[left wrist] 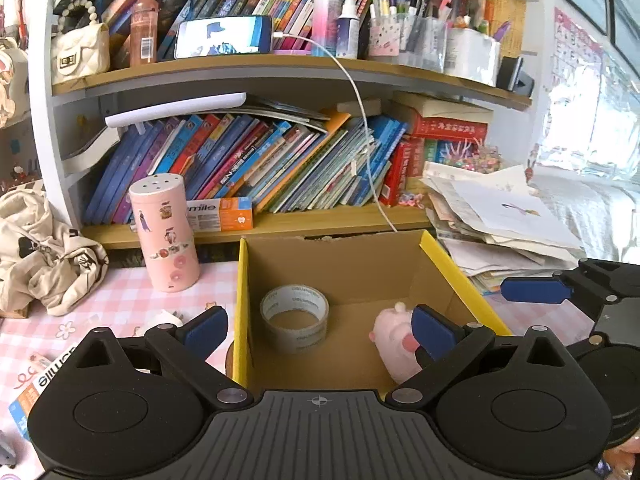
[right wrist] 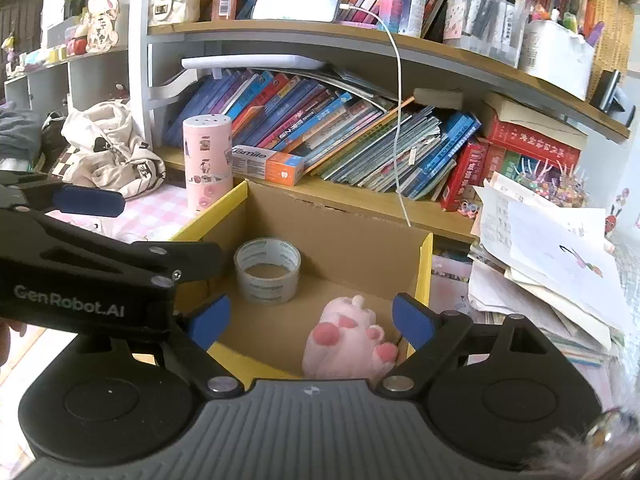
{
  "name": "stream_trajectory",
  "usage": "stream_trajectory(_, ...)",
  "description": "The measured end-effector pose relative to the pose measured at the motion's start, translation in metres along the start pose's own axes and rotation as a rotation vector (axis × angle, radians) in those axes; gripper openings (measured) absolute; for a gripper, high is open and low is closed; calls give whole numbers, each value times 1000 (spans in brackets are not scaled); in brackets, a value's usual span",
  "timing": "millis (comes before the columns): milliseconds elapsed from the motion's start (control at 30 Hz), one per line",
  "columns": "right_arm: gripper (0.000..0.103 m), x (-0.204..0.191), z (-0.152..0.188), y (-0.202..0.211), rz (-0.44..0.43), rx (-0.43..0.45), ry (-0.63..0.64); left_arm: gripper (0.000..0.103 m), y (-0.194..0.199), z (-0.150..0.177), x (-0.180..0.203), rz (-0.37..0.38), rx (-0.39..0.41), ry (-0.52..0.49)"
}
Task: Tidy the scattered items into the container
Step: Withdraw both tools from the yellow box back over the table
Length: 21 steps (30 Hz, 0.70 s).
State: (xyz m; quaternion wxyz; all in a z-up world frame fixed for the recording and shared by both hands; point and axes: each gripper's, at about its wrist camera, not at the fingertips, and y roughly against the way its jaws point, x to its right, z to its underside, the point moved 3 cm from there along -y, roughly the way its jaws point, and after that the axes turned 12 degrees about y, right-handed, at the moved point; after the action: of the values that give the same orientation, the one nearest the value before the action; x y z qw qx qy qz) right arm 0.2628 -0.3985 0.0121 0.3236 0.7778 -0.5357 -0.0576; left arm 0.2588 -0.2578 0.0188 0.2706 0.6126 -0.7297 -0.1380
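An open cardboard box (left wrist: 352,264) with yellow rims (right wrist: 425,276) stands on the pink checked desk. Inside it lie a roll of clear tape (left wrist: 295,318) (right wrist: 267,272) and a pink paw-shaped plush toy (left wrist: 394,334) (right wrist: 352,340). My left gripper (left wrist: 318,330) is open and empty over the box's near edge. My right gripper (right wrist: 311,318) is open and empty above the plush. A toothpaste carton (left wrist: 38,384) lies on the desk at the lower left, and a small white item (left wrist: 166,317) sits behind the left finger.
A pink sticker-covered canister (left wrist: 168,236) stands left of the box. A second toothpaste carton (left wrist: 222,214) lies on the low shelf. Crumpled cream cloth (left wrist: 44,260) lies far left. A stack of papers (left wrist: 508,224) sits right. A white cable (left wrist: 370,152) hangs behind the box.
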Motion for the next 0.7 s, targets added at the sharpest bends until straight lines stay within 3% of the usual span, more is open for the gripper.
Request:
stream_trajectory(300, 88, -36, 10, 30, 47, -22, -30, 100, 34, 17, -19, 56, -25, -3)
stream_trajectory(700, 89, -89, 28, 63, 67, -61, -101, 100, 79, 40, -60, 51, -46, -9)
